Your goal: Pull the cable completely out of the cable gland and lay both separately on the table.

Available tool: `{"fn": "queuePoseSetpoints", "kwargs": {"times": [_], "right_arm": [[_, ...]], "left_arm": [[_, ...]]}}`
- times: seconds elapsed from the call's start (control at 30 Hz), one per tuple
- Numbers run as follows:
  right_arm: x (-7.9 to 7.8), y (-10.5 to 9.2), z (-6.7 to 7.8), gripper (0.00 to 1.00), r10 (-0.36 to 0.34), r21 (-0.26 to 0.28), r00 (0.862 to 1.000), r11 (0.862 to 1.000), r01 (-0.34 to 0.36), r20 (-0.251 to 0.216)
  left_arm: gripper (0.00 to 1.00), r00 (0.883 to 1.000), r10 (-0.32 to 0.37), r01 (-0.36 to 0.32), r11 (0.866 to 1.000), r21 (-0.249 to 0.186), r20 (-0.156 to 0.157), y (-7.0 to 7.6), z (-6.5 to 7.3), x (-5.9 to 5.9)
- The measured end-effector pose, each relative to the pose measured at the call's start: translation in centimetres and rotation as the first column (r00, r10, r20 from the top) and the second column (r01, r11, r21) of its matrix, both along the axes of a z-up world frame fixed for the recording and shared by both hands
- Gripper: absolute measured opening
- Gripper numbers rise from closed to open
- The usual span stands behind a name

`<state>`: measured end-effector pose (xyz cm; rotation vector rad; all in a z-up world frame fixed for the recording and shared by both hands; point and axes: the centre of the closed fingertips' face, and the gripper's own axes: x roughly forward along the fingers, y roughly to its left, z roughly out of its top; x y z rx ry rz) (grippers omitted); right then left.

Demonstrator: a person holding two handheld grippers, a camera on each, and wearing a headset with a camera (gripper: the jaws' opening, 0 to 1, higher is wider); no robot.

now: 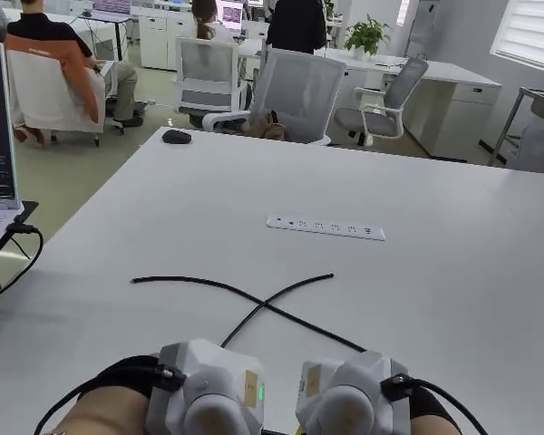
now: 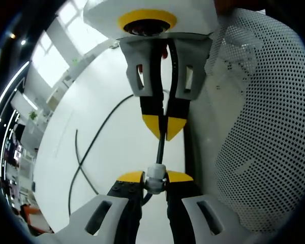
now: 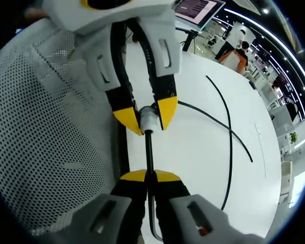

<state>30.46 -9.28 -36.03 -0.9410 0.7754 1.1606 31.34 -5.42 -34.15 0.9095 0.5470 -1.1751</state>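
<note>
- The left gripper [image 2: 155,177] has its yellow-tipped fingers [image 2: 129,177] pinching the small pale-grey plastic cable gland [image 2: 156,173].
- The right gripper [image 3: 149,176] faces it from 12 o'clock in the left gripper view, fingers pressed together on the thin black cable [image 3: 148,152] just beside the gland.
- The cable runs straight into the gland, so it looks not yet pulled free. How much sits inside I cannot tell.
- In the head view, toward 12 o'clock from the grippers, the rest of the cable lies crossed over itself on the white desk [image 1: 435,290].
- Left to do, by my judgement: draw the cable fully out, then lay both apart on the desk.
</note>
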Motion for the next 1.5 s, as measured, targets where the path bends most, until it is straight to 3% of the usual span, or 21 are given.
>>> {"fn": "queuePoseSetpoints", "kwargs": {"times": [0.2,0.33,0.43,0.5,0.57,0.73,0.8,0.83,0.97,1.07,1.13,1.27,1.4,1.5], "right_arm": [[1.0,-3.5,-1.1,0.03,-0.079,-0.157,0.997,0.984,0.08,0.017],[1.3,-4.9,-1.4,0.05,-0.155,-0.188,0.988,0.97,0.153,0.002],[1.0,-4.6,-1.5,0.11,-0.163,-0.172,0.986,0.972,0.157,-0.021],[0.7,-3.0,-1.2,0.25,-0.12,-0.118,0.993,0.986,0.117,-0.018],[0.2,-1.2,-0.7,0.29,-0.066,-0.056,0.998,0.996,0.065,-0.02],[-0.8,1.7,0.8,0.23,0.021,0.073,0.999,0.997,-0.019,-0.024],[-0.9,1.8,1.0,0.07,0.041,0.074,0.999,0.996,-0.04,-0.013],[-1.2,1.7,1.0,0.03,0.093,0.059,0.996,0.994,-0.092,-0.009],[-0.7,1.5,0.8,0.02,0.051,0.063,0.999,0.997,-0.051,-0.008],[-0.1,0.5,0.4,0.03,0.021,0.025,1.0,0.999,-0.021,0.005],[0.5,-0.9,-0.1,0.03,-0.019,-0.037,1.0,0.999,0.019,0.018],[1.2,-3.5,-1.0,0.03,-0.091,-0.142,0.996,0.985,0.094,0.022],[1.4,-4.4,-1.2,0.04,-0.135,-0.159,0.991,0.978,0.135,0.009],[0.8,-4.3,-1.4,0.06,-0.131,-0.166,0.991,0.978,0.127,-0.015]], "left_arm": [[0.17,1.0,0.007,-0.007,1.0,0.013,-0.004,0.3,-0.1,-0.1],[0.17,1.0,0.02,-0.02,1.0,0.015,-0.007,0.6,-0.1,0.0],[0.17,1.0,0.021,-0.021,1.0,0.014,-0.005,0.6,0.0,-0.1],[0.17,1.0,0.009,-0.009,1.0,0.014,-0.003,0.4,0.0,-0.3],[0.17,1.0,-0.01,0.01,1.0,0.006,0.0,0.0,0.1,-0.5],[0.17,0.999,-0.035,0.035,0.999,-0.025,-0.001,-0.7,0.5,-0.9],[0.17,0.999,-0.035,0.035,0.999,-0.027,-0.001,-0.7,0.5,-0.9],[0.17,1.0,-0.03,0.03,0.999,-0.03,0.003,-0.7,0.5,-0.7],[0.17,1.0,-0.025,0.025,0.999,-0.03,-0.001,-0.7,0.6,-0.6],[0.17,1.0,-0.008,0.008,1.0,-0.014,0.008,-0.2,0.5,-0.2],[0.17,1.0,0.003,-0.003,1.0,-0.013,0.01,0.0,0.5,0.0],[0.17,1.0,0.017,-0.017,1.0,-0.007,0.007,0.3,0.5,0.1],[0.17,1.0,0.01,-0.01,1.0,-0.004,0.006,0.2,0.5,-0.1],[0.17,1.0,0.007,-0.007,1.0,0.003,0.006,0.2,0.3,-0.1]]}}
